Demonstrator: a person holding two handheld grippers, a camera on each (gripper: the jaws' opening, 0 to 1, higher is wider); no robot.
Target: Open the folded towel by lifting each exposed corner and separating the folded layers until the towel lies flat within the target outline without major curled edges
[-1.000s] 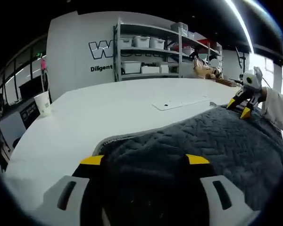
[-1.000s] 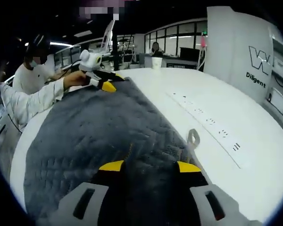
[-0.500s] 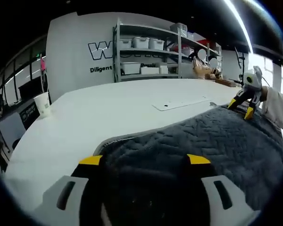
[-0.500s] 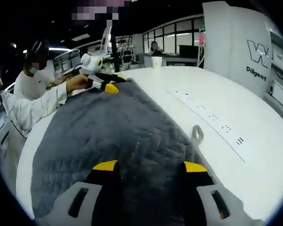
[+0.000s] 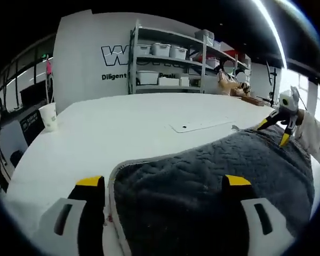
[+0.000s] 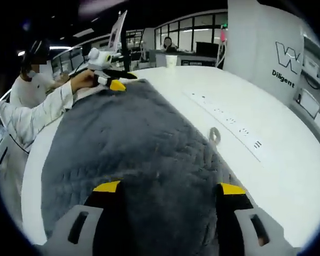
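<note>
The grey towel (image 6: 133,144) lies spread over the white table (image 5: 122,122), and each gripper sits at one end of its far edge: the left gripper (image 5: 162,184) and the right gripper (image 6: 168,188) both have their jaws spread wide, the cloth lying between them, gripping nothing. The unfolding looks nearly finished, at the release step; no outline is visible, so the next move likely calls for checking corners and smoothing curled edges

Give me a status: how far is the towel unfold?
Done: the grey quilted towel is spread wide across the white table, no stacked fold visible. In hand: left gripper and right gripper sit at opposite ends with jaws wide apart, the fabric lying between them. Left: smoothing the raised near edge in the left gripper view and checking the fit; no target outline is visible.
</note>
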